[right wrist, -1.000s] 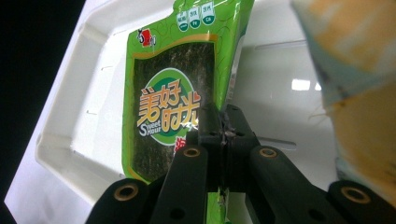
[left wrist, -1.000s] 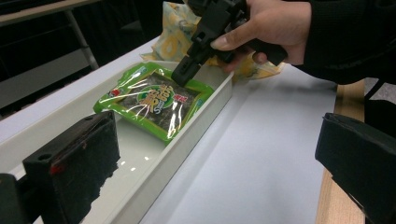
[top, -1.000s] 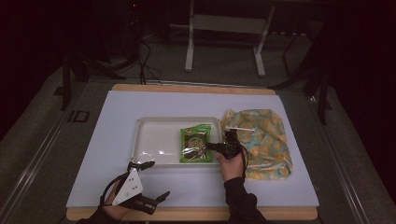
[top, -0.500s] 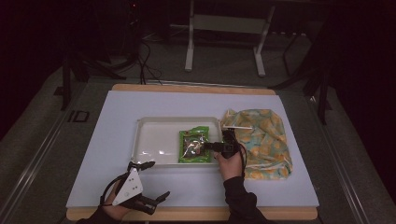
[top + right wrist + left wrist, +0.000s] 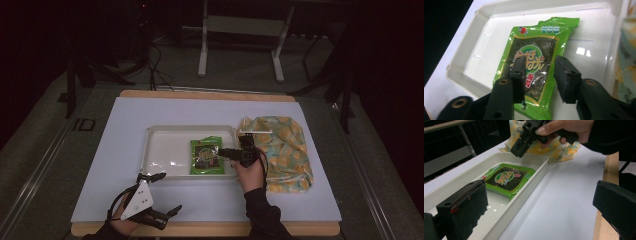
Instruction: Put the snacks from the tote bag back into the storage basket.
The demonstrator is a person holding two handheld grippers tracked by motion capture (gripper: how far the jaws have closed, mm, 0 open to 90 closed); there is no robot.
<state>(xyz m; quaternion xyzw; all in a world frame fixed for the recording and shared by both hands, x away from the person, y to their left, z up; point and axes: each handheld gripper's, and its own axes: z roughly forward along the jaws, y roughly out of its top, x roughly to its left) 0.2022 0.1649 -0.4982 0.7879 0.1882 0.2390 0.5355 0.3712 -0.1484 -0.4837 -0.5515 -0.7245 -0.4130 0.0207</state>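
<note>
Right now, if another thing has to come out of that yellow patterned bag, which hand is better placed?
Probably the right. The right gripper, its jaws just opened off the green packet lying in the white tray, hovers beside the bag. The left gripper waits near the table's front edge.

A wooden table [image 5: 210,94] bears a white mat [image 5: 125,130], carrying tray [image 5: 165,172] and patterned cloth [image 5: 287,145]

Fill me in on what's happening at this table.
A person works with a gripper in each hand. The right gripper hangs just above a green snack packet that lies flat in the white tray; its jaws have just been opening and stand apart, gripping nothing. The left gripper rests open near the table's front edge, away from the tray. A yellow patterned cloth bag lies right of the tray.
</note>
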